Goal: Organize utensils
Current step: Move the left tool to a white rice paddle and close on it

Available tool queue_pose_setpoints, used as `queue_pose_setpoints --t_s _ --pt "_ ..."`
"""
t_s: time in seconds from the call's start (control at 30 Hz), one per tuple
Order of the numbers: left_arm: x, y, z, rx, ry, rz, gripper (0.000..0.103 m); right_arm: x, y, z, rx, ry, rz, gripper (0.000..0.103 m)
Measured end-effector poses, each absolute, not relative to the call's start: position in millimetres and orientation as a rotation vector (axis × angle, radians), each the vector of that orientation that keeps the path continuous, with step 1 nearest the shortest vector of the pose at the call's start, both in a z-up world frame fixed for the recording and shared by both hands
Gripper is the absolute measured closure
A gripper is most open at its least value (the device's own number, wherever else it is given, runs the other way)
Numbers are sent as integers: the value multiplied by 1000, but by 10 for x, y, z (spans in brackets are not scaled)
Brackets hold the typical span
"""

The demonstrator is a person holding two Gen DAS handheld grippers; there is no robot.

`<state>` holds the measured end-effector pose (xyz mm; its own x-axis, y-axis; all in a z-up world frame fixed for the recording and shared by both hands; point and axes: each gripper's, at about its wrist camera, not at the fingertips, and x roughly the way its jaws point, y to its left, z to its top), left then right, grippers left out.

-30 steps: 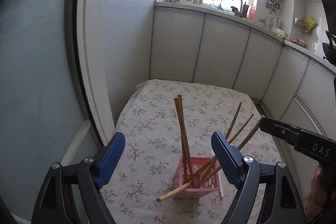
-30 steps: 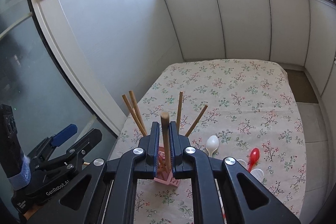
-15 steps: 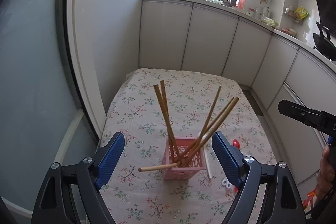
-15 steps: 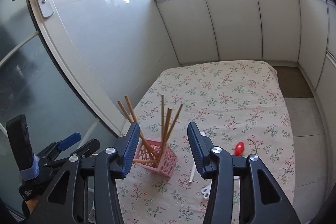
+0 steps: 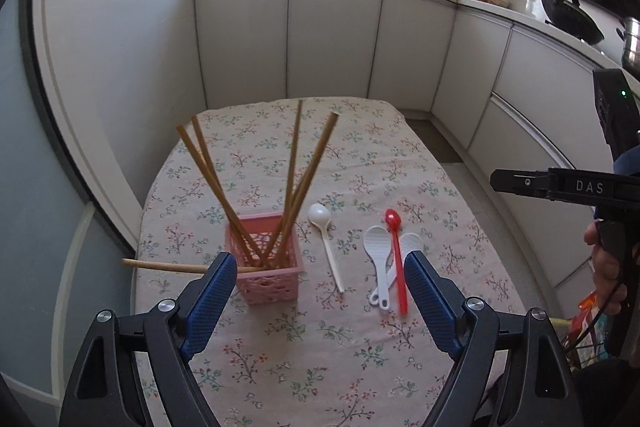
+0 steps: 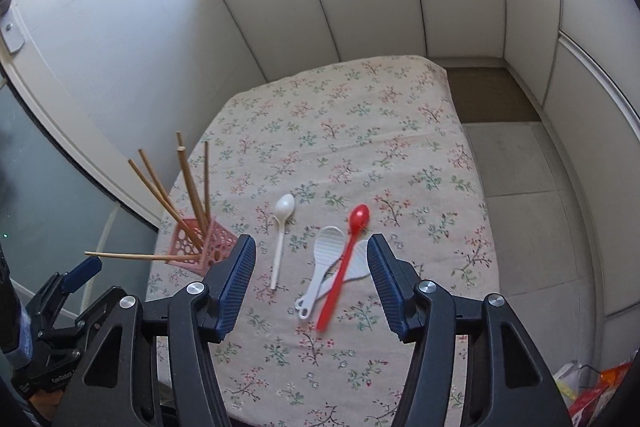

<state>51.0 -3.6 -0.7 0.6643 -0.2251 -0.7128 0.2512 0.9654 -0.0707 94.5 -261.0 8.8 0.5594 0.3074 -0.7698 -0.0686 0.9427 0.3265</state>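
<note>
Right wrist view: white flat plastic paddles (image 6: 326, 259) partly under red plastic spoon (image 6: 347, 247); my right gripper (image 6: 311, 267) opening, empty; left gripper (image 5: 316, 287) wide, empty.

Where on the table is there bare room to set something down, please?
The far half of the tablecloth, beyond the white spoon and red spoon, is free. So is the near edge behind the grippers. It is crowded between the pink basket and the spoons.

Pink basket (image 5: 267, 279): 1. Chopsticks (image 5: 208, 171) in basket: 5, one lying across rim. Right of basket: white spoon (image 5: 326, 243) 1; white rice paddles (image 5: 378, 259) 2; red spoon (image 5: 396, 251) 1.
</note>
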Motion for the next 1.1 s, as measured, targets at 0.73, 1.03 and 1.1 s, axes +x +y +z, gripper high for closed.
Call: queue_pose_setpoints --t_s 0.73,1.03,1.1 --pt "1447 -1187 -1333 136 1121 -291 48 1146 -3449 -848 366 1232 72 42" --pt "1972 -1196 -1742 72 1163 -216 52 1309 -3518 -1097 428 1302 77 42" --pt "2042 -1225 -1773 65 1171 -224 52 1343 -3512 -1127 433 1309 78 42"
